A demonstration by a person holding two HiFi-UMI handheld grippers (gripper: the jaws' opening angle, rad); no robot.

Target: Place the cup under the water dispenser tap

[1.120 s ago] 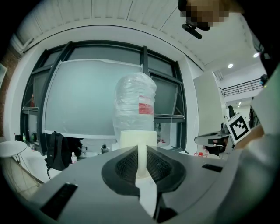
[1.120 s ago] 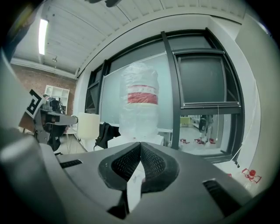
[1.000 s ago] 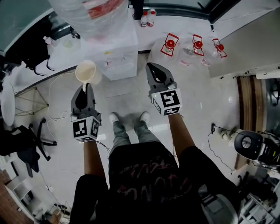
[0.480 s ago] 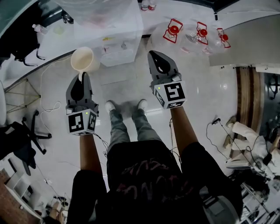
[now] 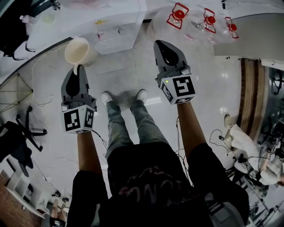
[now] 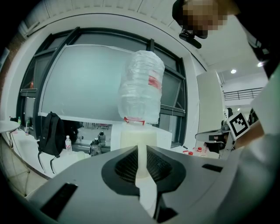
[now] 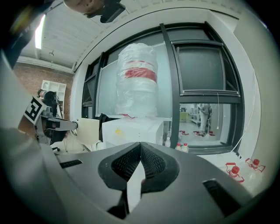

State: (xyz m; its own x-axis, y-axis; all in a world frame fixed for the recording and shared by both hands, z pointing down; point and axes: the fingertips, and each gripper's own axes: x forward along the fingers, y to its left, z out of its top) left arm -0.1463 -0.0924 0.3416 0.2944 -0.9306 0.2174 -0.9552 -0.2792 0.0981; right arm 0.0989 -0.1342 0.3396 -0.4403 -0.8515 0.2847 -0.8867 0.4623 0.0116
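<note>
A cream cup [image 5: 77, 51] hangs by its rim from my left gripper [image 5: 76, 68], which is shut on the cup's wall; in the left gripper view the cup [image 6: 138, 142] fills the gap between the jaws of the left gripper [image 6: 142, 148]. The white water dispenser [image 5: 116, 27] stands ahead at the top of the head view, slightly right of the cup, with a wrapped bottle [image 6: 141, 89] on top. My right gripper [image 5: 160, 43] is shut on nothing, level with the left one. From the right gripper view the dispenser [image 7: 135, 129] is straight ahead beyond the right gripper [image 7: 140, 146], and the cup [image 7: 89, 129] shows at left.
Clear jugs with red tags [image 5: 178, 13] lie on the floor right of the dispenser. A black office chair [image 5: 20, 135] stands at left, cables run over the floor [image 5: 42, 104]. A black backpack [image 6: 50, 133] and small bottles [image 7: 181, 146] sit along the window sill.
Both grippers have sunk together, the cup still in the left one. In the head view the dispenser has slid toward the top edge.
</note>
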